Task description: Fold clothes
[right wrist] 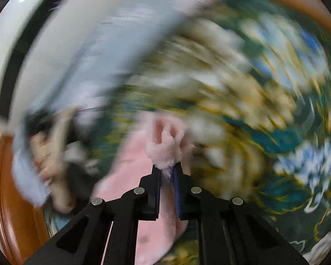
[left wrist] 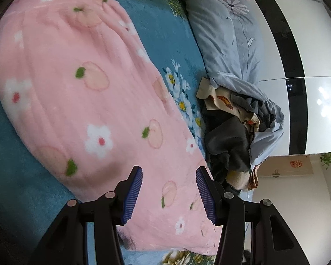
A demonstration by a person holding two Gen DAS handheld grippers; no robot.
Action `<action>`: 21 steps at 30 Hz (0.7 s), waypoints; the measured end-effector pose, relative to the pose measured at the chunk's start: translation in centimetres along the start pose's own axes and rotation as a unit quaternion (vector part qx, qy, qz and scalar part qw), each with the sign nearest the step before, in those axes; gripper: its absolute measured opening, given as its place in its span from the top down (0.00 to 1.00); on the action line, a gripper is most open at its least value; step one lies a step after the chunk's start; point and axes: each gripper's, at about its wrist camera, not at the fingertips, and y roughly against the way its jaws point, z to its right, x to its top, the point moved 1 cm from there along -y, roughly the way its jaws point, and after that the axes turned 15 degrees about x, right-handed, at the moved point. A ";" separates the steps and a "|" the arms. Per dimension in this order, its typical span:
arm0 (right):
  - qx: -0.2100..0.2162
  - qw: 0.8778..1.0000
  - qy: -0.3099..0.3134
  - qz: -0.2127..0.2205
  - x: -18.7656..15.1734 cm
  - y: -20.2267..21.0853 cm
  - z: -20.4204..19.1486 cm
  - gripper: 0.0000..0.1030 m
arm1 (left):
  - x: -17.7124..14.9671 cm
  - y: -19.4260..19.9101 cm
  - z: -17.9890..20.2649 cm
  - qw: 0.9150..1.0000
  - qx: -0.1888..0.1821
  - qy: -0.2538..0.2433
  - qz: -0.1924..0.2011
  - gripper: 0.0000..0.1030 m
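A pink fleece garment [left wrist: 81,92] with peach and flower prints lies spread on the teal floral bedspread [left wrist: 163,28]. My left gripper [left wrist: 168,172] is open and empty, its blue pads [left wrist: 133,196] hovering just above the garment's near end. In the right wrist view, my right gripper [right wrist: 166,172] is shut on a fluffy bunched edge of the pink garment [right wrist: 165,150], with more pink cloth hanging below it. That view is heavily motion-blurred.
A blue-grey quilt [left wrist: 229,44] lies along the bed's right side, with a pile of dark and patterned clothes [left wrist: 231,132] at its near end. A white and black wardrobe [left wrist: 298,77] stands beyond. A wooden bed frame [right wrist: 13,198] shows at the right wrist view's left edge.
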 end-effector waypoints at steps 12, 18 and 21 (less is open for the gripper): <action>0.103 0.860 0.471 -0.168 -22.9 -8.4 -22.4 0.89 | -0.2 1.1 -0.7 1.000 -0.005 0.006 0.004 0.47; 0.059 0.819 0.513 -0.251 -30.8 -12.8 -21.5 0.89 | -0.3 0.6 -0.5 1.000 -0.013 -0.004 -0.006 0.47; 0.073 0.804 0.544 -0.231 -30.9 -11.7 -23.9 0.89 | -0.5 0.0 0.2 0.999 -0.019 -0.022 -0.019 0.47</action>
